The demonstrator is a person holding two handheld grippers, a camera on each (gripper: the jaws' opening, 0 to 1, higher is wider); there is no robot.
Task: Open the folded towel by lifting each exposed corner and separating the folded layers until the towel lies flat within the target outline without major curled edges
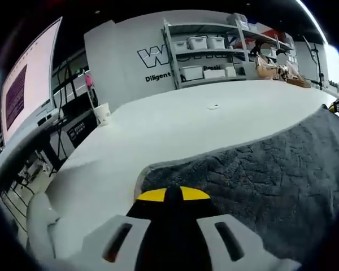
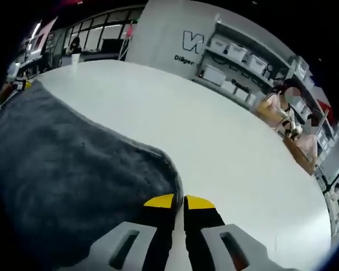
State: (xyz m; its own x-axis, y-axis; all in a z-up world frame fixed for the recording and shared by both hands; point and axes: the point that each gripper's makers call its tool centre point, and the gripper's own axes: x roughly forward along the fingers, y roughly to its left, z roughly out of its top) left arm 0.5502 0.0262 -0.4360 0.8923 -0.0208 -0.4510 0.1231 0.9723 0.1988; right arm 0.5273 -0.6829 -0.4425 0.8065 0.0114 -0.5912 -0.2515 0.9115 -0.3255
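White table [image 1: 175,127] bore the grey towel [image 1: 260,180]; both grippers [image 1: 172,195] [image 2: 179,201] pinched corners shut; uneven pulling risked curled edges.

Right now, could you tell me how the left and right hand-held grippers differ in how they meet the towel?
The left hand-held gripper sits at the grey towel's left corner; the right hand-held gripper sits at its right corner. The left's jaws look fully together; the right's show a thin slit. Both have yellow tips at the towel's edge.
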